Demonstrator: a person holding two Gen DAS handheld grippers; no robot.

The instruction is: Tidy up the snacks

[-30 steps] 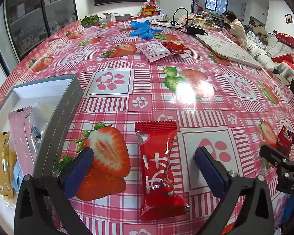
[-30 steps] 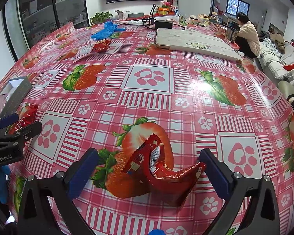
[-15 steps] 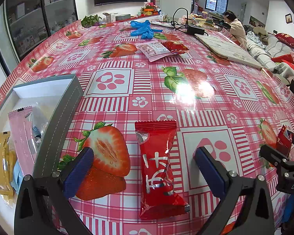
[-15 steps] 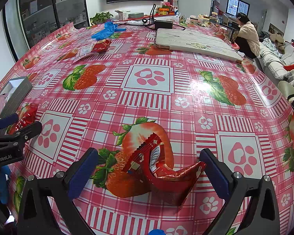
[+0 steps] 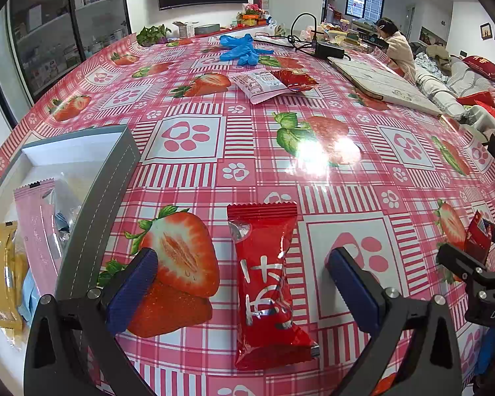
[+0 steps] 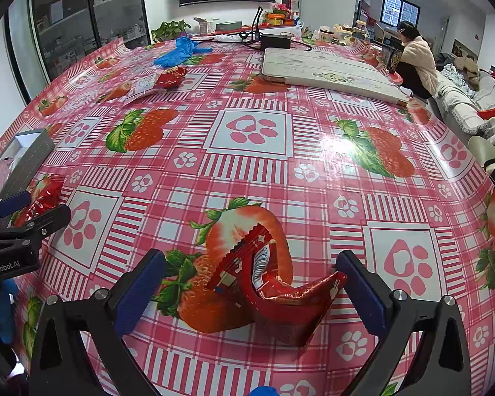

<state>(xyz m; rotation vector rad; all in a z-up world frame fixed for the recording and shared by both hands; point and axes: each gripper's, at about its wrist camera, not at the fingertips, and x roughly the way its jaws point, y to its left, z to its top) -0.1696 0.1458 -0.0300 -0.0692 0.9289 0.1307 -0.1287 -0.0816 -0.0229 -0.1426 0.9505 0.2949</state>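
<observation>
A flat red snack packet (image 5: 267, 280) lies lengthwise on the strawberry tablecloth, between the wide-apart blue pads of my open left gripper (image 5: 244, 287), touching neither pad. A grey box (image 5: 92, 204) to its left holds pink, yellow and blue packets (image 5: 36, 231). In the right wrist view a crumpled red packet (image 6: 280, 290) stands bent on the cloth between the pads of my open right gripper (image 6: 250, 293); its right corner is near the right pad. The left gripper's fingers (image 6: 33, 221) show at that view's left edge beside the flat red packet (image 6: 43, 198).
Far across the table lie a white packet (image 5: 260, 84) with a red one (image 5: 293, 79), blue gloves (image 5: 244, 51), a black adapter with cables (image 5: 326, 49) and a folded pale mat (image 6: 326, 72). A person sits beyond the far right edge (image 6: 415, 59).
</observation>
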